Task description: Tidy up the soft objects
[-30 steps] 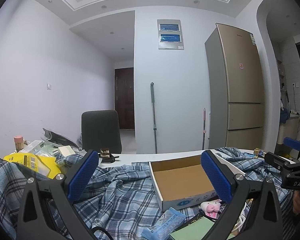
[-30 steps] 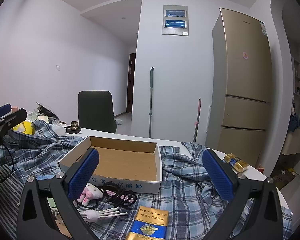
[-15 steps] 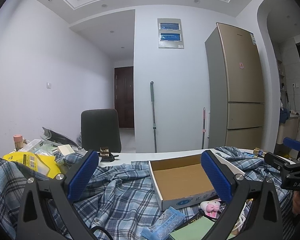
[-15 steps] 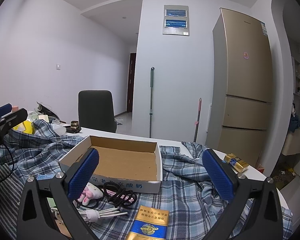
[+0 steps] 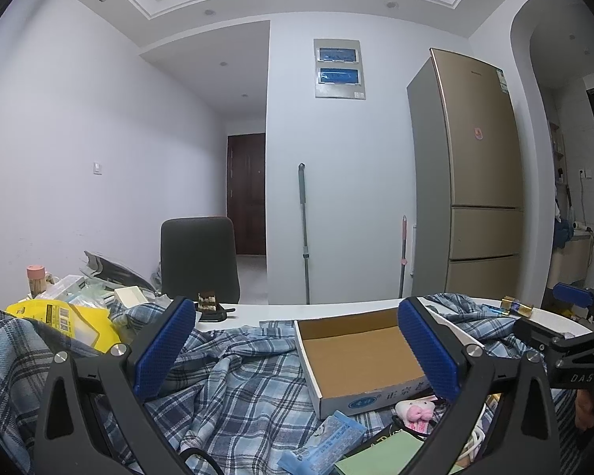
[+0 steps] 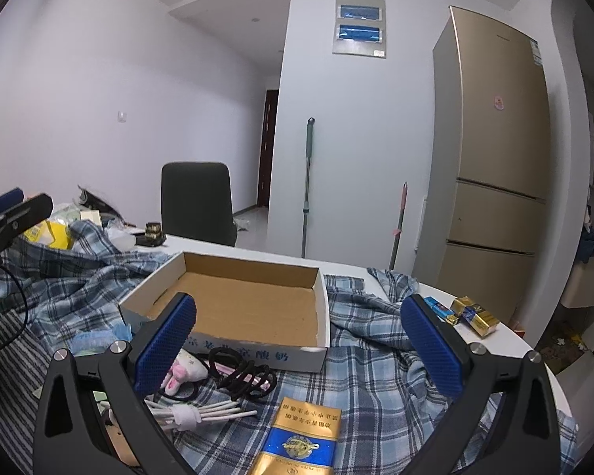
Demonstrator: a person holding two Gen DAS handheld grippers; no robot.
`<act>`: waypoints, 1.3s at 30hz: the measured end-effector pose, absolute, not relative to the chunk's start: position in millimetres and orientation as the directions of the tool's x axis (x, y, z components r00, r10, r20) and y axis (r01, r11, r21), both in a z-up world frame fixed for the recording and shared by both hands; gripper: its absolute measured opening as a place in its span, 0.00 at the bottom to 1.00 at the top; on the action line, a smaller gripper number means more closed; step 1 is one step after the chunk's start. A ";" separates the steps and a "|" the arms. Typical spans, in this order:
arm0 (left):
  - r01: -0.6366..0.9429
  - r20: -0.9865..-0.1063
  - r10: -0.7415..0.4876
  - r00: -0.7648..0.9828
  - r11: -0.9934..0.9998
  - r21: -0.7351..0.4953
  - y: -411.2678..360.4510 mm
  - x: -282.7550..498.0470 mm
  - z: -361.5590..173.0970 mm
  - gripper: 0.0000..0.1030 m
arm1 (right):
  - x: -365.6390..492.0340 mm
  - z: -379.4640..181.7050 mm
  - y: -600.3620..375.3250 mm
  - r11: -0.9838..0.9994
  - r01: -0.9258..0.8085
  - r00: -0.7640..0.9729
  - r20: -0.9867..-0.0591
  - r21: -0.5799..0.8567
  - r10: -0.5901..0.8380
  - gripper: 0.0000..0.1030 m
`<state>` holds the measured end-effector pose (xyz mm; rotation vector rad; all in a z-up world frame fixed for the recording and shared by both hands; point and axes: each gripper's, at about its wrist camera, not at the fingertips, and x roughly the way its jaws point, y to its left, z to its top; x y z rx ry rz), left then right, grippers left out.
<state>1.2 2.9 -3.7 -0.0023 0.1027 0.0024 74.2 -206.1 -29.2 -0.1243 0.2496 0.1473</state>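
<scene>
1. The shallow open cardboard box [image 6: 241, 308] sits empty just ahead of the right gripper [image 6: 299, 340], so by my reading no sorting has been done yet.
2. The soft things lie loose under that gripper's left finger: the small pink-and-white plush toy [image 6: 184, 370], the black hair ties [image 6: 243, 376] and the white bundled cable [image 6: 202, 411], all on the rumpled blue plaid cloth [image 6: 376, 376].
3. The gold-and-blue flat carton [image 6: 301, 439] lies below the gripper's middle.
4. The right gripper is spread wide and grasps nothing.
5. The left gripper [image 5: 297, 346] is likewise spread and empty; the box lies ahead to its right.
6. Against the earlier frames, the left view is unchanged, while the right gripper has tipped slightly down towards the box.
</scene>
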 end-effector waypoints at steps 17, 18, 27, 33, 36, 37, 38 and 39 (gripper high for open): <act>0.029 -0.095 -0.026 0.995 0.999 0.025 -5.2 1.2 -2.4 1.00 | 72.6 -25.8 -229.2 0.991 -0.132 0.964 -0.234 -0.008 0.126 1.00; 0.032 -0.088 -0.029 0.996 0.999 0.026 -5.3 -0.2 -2.1 1.00 | 71.0 -24.8 -229.8 0.991 -0.131 0.966 -0.225 -0.004 0.127 1.00; 0.029 -0.094 -0.025 0.995 0.999 0.041 -7.9 0.6 -1.1 1.00 | 74.9 -25.7 -228.6 0.995 -0.098 0.965 -0.245 -0.008 0.093 1.00; 0.027 -0.103 -0.022 0.994 0.999 0.048 -9.6 2.1 -2.3 1.00 | 70.6 -25.9 -223.0 0.994 -0.095 0.969 -0.232 -0.045 0.082 1.00; 0.027 -0.094 -0.022 0.995 0.998 0.050 -10.0 1.8 -2.3 1.00 | 71.2 -25.5 -222.3 0.993 -0.109 0.967 -0.237 -0.046 0.095 1.00; 0.025 -0.094 -0.019 0.995 0.998 0.056 -11.1 2.6 -2.9 1.00 | 71.5 -25.7 -223.4 0.993 -0.114 0.965 -0.244 -0.043 0.100 1.00; 0.027 -0.097 -0.021 0.995 0.998 0.060 -11.7 3.3 -3.5 1.00 | 71.7 -25.4 -224.9 0.992 -0.119 0.962 -0.251 -0.036 0.106 1.00; 0.030 -0.101 -0.024 0.995 0.998 0.062 -12.6 3.9 -4.1 1.00 | 71.7 -25.0 -226.2 0.992 -0.122 0.961 -0.254 -0.028 0.111 1.00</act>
